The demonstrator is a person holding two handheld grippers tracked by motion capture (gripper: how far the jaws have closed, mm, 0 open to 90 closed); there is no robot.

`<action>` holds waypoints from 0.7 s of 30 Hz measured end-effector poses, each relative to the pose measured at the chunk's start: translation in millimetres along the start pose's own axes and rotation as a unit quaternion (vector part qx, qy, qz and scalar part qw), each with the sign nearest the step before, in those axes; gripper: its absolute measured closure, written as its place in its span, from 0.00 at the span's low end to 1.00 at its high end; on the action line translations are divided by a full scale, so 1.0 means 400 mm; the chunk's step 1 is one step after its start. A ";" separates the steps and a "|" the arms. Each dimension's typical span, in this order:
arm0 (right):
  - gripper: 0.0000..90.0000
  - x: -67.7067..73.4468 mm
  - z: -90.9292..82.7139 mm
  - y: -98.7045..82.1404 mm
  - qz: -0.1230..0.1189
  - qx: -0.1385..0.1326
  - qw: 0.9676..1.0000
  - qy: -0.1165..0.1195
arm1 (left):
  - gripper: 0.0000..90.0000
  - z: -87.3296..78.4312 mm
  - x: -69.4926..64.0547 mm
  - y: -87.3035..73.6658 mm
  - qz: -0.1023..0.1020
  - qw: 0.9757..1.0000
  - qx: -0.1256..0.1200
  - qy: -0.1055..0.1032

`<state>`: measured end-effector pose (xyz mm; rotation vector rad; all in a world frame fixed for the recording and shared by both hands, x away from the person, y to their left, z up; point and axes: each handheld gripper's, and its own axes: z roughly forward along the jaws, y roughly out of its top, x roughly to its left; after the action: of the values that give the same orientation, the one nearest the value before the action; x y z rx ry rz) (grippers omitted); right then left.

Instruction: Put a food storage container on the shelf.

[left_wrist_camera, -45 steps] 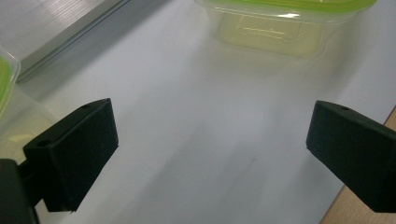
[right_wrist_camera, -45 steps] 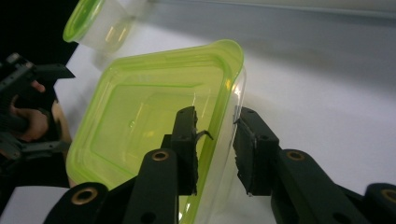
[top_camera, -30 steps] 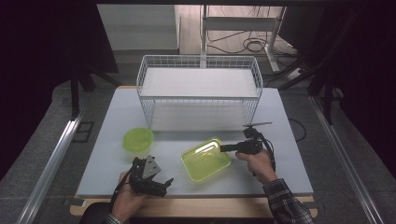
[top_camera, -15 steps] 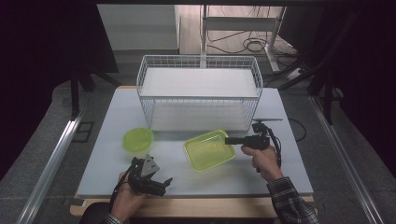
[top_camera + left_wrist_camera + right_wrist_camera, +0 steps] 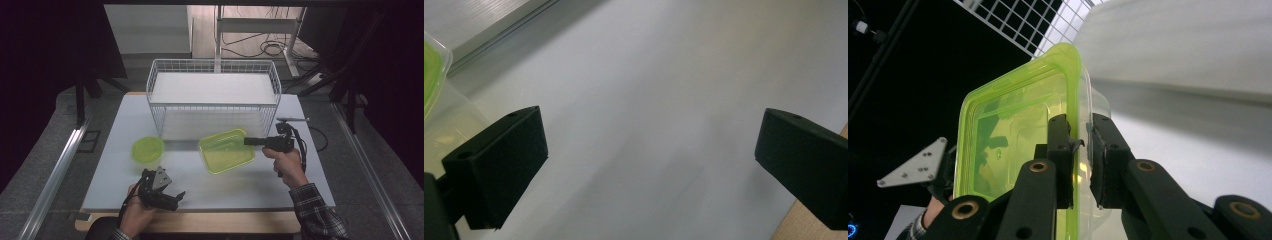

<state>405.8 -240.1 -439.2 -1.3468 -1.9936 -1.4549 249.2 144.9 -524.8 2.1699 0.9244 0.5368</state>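
So the right claw is clamped on the rim of a green-lidded clear plastic container, pinching the lid edge and wall between its jaws; in the right gripper view you can see the pads squeezed tight on that rim, with the tub tipped on its side from that camera's angle. In the high view the container hangs just in front of the white wire basket, near its right front corner, and looks lifted off the white surface rather than sitting on it. I can't make out anything inside it, just see-through plastic. The basket has a white liner or board in its bottom and nothing else I can spot. A small round green lid or bowl sits on the surface to the left, well apart from the tub. The left claw rests near the front edge with its jaws spread wide, gripping nothing.
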 end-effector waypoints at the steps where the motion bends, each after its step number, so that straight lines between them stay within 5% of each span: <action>1: 0.89 0.003 -0.002 0.004 0.000 -0.002 1.000 0.001 | 0.00 0.000 0.000 0.000 0.000 1.000 0.001 0.000; 21: 0.89 0.084 -0.023 0.107 -0.007 -0.029 0.999 0.018 | 0.00 0.005 -0.005 -0.001 0.009 1.000 0.008 -0.002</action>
<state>422.2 -229.9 -387.3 -1.3228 -1.9553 -1.5430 249.0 142.5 -526.6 2.1948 0.9105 0.5348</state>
